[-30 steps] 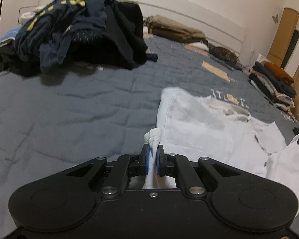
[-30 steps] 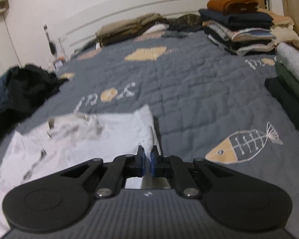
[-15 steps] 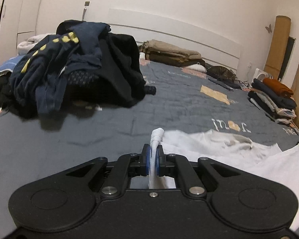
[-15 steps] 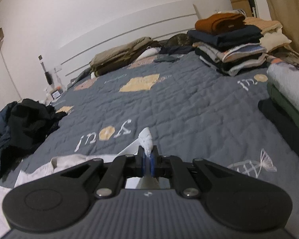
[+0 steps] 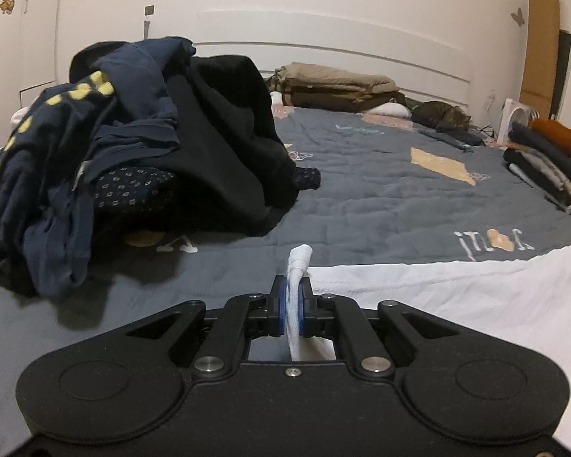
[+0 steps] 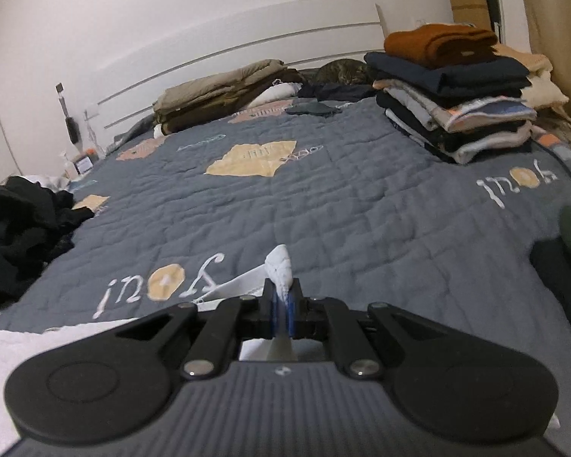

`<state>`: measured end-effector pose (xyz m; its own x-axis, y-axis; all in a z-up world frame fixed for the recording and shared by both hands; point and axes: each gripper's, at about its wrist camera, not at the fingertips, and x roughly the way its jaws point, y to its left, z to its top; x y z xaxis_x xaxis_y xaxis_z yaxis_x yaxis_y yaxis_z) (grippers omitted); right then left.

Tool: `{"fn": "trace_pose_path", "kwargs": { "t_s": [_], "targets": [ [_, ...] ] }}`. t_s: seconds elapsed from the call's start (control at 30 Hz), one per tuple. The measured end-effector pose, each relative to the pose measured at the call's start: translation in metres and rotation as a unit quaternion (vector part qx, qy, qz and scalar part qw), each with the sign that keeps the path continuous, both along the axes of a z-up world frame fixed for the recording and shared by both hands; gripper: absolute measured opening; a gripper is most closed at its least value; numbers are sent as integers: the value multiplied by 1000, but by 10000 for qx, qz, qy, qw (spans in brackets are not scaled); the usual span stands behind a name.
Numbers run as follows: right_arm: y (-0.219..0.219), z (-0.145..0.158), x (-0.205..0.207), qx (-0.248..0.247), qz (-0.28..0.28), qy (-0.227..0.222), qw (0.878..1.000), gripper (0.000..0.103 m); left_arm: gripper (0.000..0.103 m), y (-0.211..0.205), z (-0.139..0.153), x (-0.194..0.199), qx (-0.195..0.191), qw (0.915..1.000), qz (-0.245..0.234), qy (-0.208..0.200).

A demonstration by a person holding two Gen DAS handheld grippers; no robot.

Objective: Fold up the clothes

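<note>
White walls and a white headboard (image 5: 323, 53) close off the far end of a bed (image 5: 380, 198) covered in a grey quilt with pale patches and lettering. We hold a white garment (image 5: 456, 297) low over the near part of that quilt, one pinch in each gripper. On the left gripper (image 5: 292, 306) the fingers are clamped on a bunched corner that pokes up between the blue pads; from there a hemmed edge runs off to the right and out of the frame, so we cannot see how far the cloth goes. On the right gripper (image 6: 281, 310) the fingers are likewise closed on a crumpled tip of the same white garment (image 6: 15, 354), most of which is hidden behind the gripper body — only a strip at the lower left and a small flap beside the fingers show.

At the left of the bed sits a heap (image 5: 133, 152) of dark, unfolded clothes; its lower left is cut off. At the right stands a stack (image 6: 456, 99) of folded clothes, an orange-brown piece on top. Against the headboard lie folded tan and brown blankets (image 6: 224, 99), and beside them a tabby cat (image 6: 342, 70), curled up — its body is partly hidden behind dark cloth. At the right wrist view's right edge, some dark and pale shapes are too blurred for us to name.
</note>
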<state>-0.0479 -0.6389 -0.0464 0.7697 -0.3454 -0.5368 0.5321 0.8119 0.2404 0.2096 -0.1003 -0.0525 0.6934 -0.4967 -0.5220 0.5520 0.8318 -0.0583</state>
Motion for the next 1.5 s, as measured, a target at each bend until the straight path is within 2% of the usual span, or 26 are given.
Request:
{"fn": "trace_pose_path", "kwargs": {
  "t_s": [0.23,0.4,0.5,0.57,0.63,0.77,0.97,1.13,1.33,1.5],
  "targets": [
    [-11,-18,43,-119,28,291,9995,5,6,-22,-18,30,223,9997,19,98],
    [-9,-45,56,-327,25,723,9968,8,9,-30,-40,38,486,9978,69,438],
    [-5,-46,52,-390,58,920,9950,17,19,-20,-38,31,442,9975,253,491],
    [1,-35,39,-500,13,820,9954,35,53,-8,-26,15,277,9983,297,427],
    [8,-21,23,-626,-31,667,9958,44,54,4,-13,0,113,9987,341,363],
    [33,5,-15,-602,-37,382,9974,47,54,19,11,-39,-196,9990,279,281],
    [88,20,-63,-127,132,171,9997,48,54,11,28,-124,-610,9968,-193,479],
    [124,17,-102,602,76,-68,9981,49,55,20,19,-170,-1311,9861,-109,1015],
    [162,3,-139,1135,188,-98,9933,50,55,41,-11,-197,-1588,9752,142,1535],
    [183,-17,-144,1494,384,-1,9880,50,55,53,-29,-206,-1732,9670,341,1838]
  ]
}}
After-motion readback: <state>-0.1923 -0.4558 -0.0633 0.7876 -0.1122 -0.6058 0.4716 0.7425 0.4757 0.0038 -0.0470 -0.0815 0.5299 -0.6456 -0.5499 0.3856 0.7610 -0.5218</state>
